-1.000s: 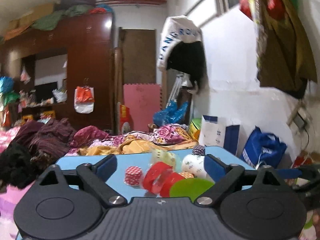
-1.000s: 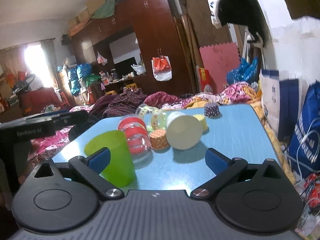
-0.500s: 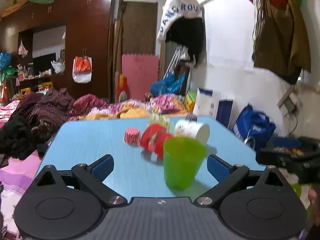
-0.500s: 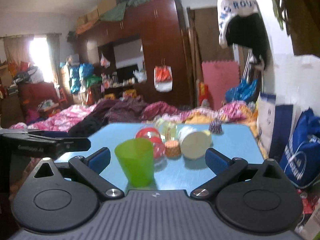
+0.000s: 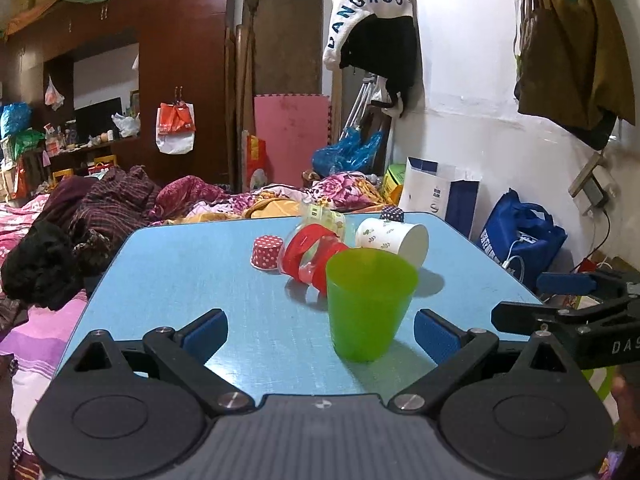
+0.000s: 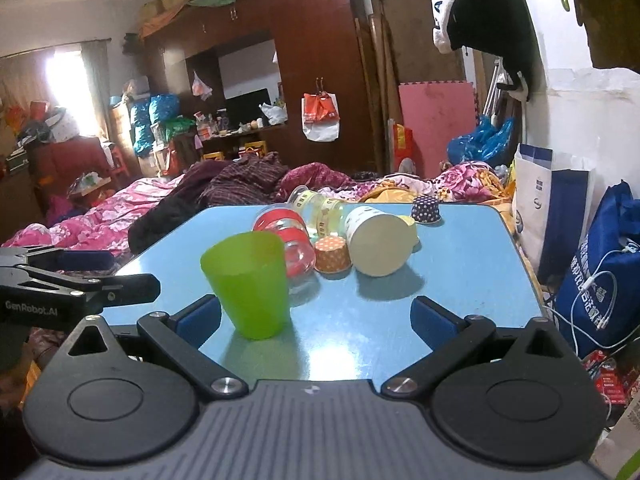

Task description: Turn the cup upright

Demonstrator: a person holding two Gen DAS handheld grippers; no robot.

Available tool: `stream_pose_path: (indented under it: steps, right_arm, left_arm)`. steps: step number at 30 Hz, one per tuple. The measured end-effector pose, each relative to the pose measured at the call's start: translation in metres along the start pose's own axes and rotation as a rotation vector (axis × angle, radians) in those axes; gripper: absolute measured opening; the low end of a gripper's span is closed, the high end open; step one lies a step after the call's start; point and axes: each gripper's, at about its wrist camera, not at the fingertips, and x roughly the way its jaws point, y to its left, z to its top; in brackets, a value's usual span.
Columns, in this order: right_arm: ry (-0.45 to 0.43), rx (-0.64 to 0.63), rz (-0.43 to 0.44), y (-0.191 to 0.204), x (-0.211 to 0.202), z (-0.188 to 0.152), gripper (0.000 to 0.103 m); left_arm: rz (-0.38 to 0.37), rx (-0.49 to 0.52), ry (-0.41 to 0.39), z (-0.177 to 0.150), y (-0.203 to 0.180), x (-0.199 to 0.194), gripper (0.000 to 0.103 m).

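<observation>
**Green cup upright on blue table, both claws spread and empty**

Cup (image 5: 369, 304) of green plastic stood mouth-up on the blue table (image 5: 192, 264), lower centre-right of the left wrist view and lower centre-left of the right wrist view. The left gripper (image 5: 320, 334) had its blue-padded fingers spread wide and held nothing; the cup sat between the fingertips, nearer the right-hand one, touching neither. The right gripper (image 6: 316, 318) was likewise spread apart and empty, with the cup just beside its left-hand pad. Behind the cup, toward the middle of the frame, lay a red-banded clear cup (image 5: 310, 256) on its side, a white paper cup (image 5: 394, 236) also on its side, and a red dotted cupcake liner (image 5: 266, 252). An orange dotted liner (image 6: 332, 255) and a dark dotted liner (image 6: 426, 209) showed in the right wrist view.
</observation>
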Motion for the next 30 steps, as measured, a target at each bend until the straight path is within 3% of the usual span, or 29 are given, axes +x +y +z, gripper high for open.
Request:
stream_pose_path:
  steps: [30]
  right_arm:
    - [-0.024,-0.016,0.006,0.0023,-0.0097,0.0023,0.102]
  left_arm:
    - [0.019,0.004,0.013,-0.0014,0.0005,0.0045,0.101]
